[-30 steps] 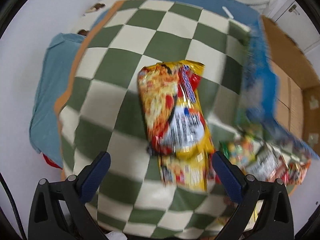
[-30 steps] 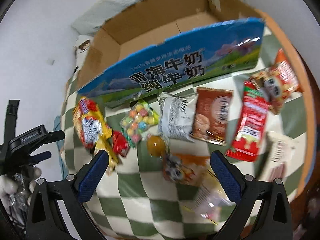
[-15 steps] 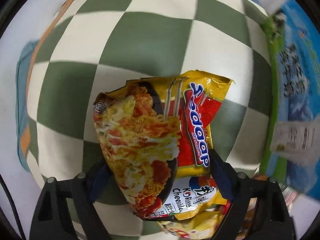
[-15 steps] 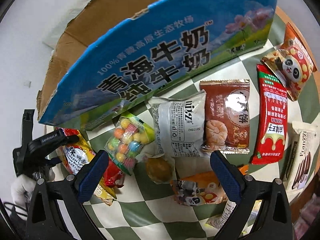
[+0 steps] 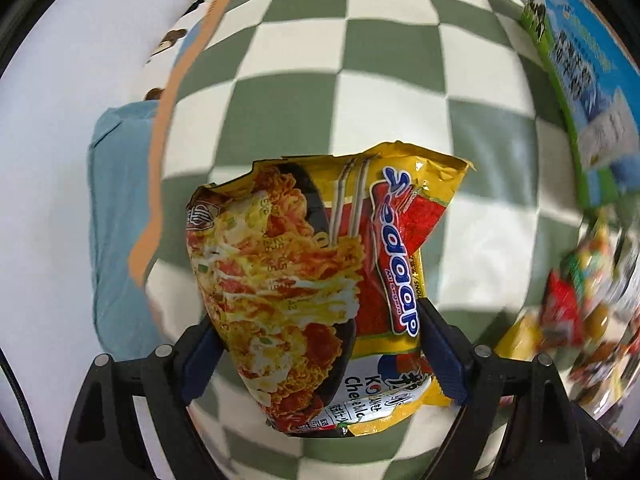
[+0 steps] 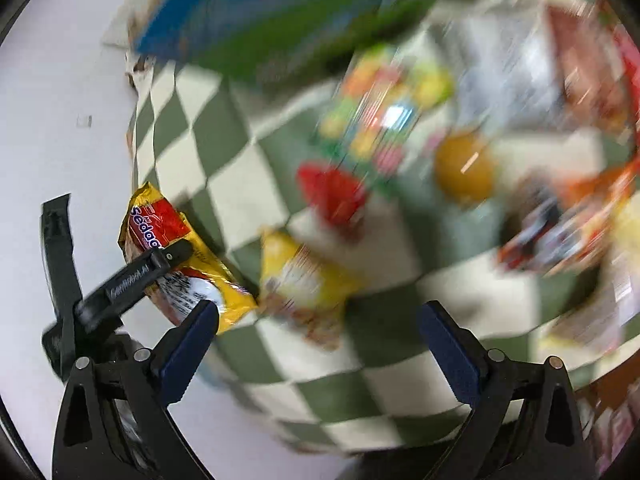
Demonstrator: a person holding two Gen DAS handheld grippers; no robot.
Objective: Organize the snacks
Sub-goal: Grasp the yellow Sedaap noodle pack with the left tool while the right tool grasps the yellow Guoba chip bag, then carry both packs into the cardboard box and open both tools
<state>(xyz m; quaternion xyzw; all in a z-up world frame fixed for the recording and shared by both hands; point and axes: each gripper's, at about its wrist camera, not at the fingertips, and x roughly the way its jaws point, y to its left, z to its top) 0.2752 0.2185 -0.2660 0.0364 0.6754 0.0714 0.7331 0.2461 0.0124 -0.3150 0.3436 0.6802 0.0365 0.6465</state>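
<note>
Our left gripper (image 5: 320, 354) clamped on the yellow noodle packet (image 5: 320, 280) lifted above the checked cloth (image 5: 320, 80), our right gripper (image 6: 318, 344) wide and empty, blurred snacks (image 6: 384, 120) beyond, blue box (image 5: 580, 80) farthest.

The left wrist view looks straight down along its fingers at the checked cloth (image 5: 304, 92), close in, with the noodle pack (image 5: 316, 280) filling its middle and the blue box (image 5: 580, 64) at its right edge. The right wrist view faces steeply down and forward over the same cloth (image 6: 240, 200) from farther off, badly blurred. Both views share the noodle pack (image 6: 176, 248), the cloth and the blue box (image 6: 256, 12); the right view also shows the left gripper (image 6: 132, 276) from outside.
</note>
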